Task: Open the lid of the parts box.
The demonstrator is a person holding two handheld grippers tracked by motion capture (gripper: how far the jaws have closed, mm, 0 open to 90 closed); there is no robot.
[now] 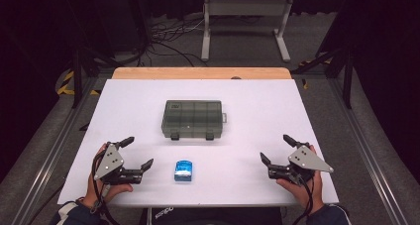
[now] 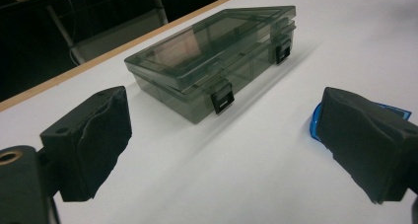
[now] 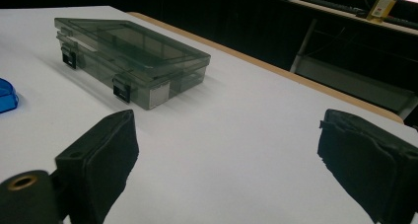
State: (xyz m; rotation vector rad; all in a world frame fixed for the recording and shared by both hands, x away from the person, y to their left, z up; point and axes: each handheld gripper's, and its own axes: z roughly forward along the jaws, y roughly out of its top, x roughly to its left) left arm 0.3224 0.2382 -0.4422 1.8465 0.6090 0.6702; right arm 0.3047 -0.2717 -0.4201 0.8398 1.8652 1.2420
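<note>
A smoky grey compartment box (image 1: 192,119) lies shut with two black latches in the middle of the white table (image 1: 257,106). A small blue object (image 1: 183,170) sits nearer the front edge, between both hands. My left gripper (image 1: 138,153) rests at the front left, open and empty, facing the box (image 2: 212,61), with the blue object (image 2: 315,123) partly hidden behind its right jaw. At the front right my right gripper (image 1: 277,148) is open too, nothing between its jaws, and looks at the box (image 3: 130,56) with the blue object (image 3: 7,95) at the picture's left edge.
A wooden strip (image 1: 200,73) runs along the table's far edge. Beyond it stand a white metal frame (image 1: 245,24) and loose cables (image 1: 168,34) on the dark floor. Metal rails (image 1: 49,150) flank the table on both sides.
</note>
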